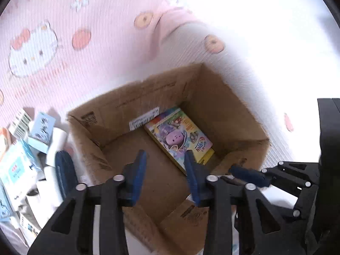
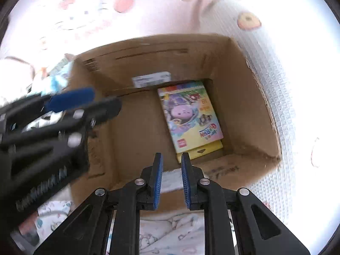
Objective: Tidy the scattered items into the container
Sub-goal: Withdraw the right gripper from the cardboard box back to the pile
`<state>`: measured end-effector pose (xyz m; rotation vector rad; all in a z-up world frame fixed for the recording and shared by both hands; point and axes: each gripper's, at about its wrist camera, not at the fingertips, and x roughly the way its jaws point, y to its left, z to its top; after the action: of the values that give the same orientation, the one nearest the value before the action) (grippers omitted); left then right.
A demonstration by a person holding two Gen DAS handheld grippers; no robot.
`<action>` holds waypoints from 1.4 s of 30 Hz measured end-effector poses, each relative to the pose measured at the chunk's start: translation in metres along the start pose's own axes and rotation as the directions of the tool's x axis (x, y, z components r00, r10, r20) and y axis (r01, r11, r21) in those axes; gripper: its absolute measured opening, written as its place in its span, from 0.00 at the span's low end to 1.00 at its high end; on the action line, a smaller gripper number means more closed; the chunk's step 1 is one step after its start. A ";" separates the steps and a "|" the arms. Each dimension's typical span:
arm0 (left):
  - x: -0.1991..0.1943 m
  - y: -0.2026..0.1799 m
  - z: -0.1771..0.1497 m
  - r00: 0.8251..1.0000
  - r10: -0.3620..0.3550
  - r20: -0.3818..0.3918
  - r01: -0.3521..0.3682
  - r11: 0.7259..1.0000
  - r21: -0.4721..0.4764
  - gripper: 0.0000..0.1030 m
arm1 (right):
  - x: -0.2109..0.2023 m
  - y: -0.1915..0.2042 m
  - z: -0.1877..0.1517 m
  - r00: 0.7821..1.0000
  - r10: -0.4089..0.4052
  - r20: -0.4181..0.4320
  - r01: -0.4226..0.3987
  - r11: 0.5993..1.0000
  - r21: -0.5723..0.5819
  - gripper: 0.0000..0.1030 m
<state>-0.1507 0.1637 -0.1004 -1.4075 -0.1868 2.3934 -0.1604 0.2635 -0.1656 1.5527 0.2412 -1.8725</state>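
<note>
The left hand-held gripper [image 1: 165, 157] hung over the cardboard box [image 1: 212, 97] with its fingers apart and empty. The right hand-held gripper [image 2: 171, 159] hovered at the box's near rim, fingers slightly apart, holding nothing. A colourful game box [image 2: 189, 114] lay flat in the box's far right corner. Scattered packages [image 1: 25, 161] sat on the pink mat [image 1: 85, 63] beside the box's left wall.

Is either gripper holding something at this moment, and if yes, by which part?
Nothing is held. The left gripper and the right gripper are both open and empty above the cardboard box, where a colourful book lies.
</note>
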 end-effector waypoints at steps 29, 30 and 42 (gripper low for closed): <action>-0.099 0.189 -0.139 0.944 0.315 0.094 -0.275 0.914 -0.298 0.14 | -0.014 0.199 -0.061 0.929 -0.161 0.333 0.241 0.947 -0.212 0.14; -0.101 0.200 -0.141 0.941 0.329 0.076 -0.288 0.899 -0.330 0.19 | -0.008 0.208 -0.059 0.929 -0.160 0.333 0.245 0.941 -0.233 0.14; -0.102 0.282 -0.166 0.958 0.285 0.030 -0.237 0.846 -0.478 0.58 | 0.060 0.267 -0.011 0.952 -0.063 0.299 0.177 0.911 -0.372 0.14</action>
<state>-0.0286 -0.1458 -0.1812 -1.6009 -0.6877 2.7751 0.0060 0.0464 -0.1511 1.0058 0.5599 -1.9644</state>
